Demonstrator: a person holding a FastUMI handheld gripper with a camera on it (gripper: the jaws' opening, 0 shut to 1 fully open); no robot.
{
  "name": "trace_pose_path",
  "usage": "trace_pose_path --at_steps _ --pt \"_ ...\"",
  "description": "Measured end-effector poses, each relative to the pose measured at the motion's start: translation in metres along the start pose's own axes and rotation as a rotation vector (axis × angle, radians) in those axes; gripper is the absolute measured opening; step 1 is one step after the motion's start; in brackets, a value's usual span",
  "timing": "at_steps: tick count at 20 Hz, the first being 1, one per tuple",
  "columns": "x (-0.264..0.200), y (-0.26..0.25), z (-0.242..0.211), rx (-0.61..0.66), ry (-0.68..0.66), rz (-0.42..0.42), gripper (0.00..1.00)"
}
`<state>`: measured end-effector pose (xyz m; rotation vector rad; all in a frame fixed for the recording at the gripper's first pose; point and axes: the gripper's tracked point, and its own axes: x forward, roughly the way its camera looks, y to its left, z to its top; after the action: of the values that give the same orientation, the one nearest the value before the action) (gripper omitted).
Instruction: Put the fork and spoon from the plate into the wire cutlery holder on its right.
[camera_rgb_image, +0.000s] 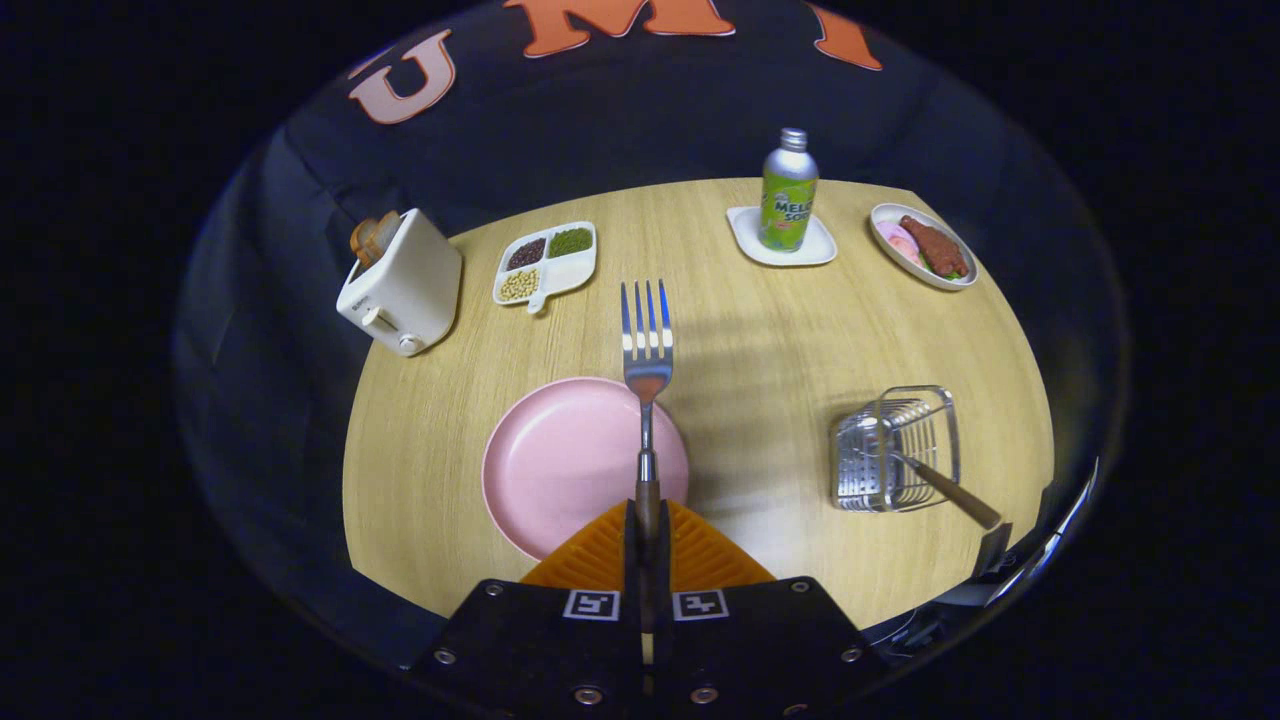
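I've got the fork pinched by its handle between the gripper fingers, lifted over the pink plate. The holder sits right of the plate with a utensil already inside; my thin grip could let the fork swivel and catch its wire rim.

Gripper clamped on the fork, tines pointing to twelve o'clock above the pink plate. Wire holder sits at three o'clock, a wooden-handled utensil already leaning inside.

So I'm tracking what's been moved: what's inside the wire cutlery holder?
One utensil stands in the wire cutlery holder, its wooden handle leaning out over the rim. Its head is hidden behind the wires. The fork is clamped in the gripper jaws above the pink plate.
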<state>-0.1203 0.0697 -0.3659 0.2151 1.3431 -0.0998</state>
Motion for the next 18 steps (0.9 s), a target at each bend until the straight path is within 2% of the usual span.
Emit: trace_pose_path --at_steps 5,8,18 --pt "-0.026 -0.082 0.001 0.05 0.03 -0.063 0.05" --pt "-0.028 -0.122 -0.007 0.009 0.099 -0.102 0.05" --pt "-0.02 -0.152 -0.033 -0.104 0.411 -0.047 0.05"
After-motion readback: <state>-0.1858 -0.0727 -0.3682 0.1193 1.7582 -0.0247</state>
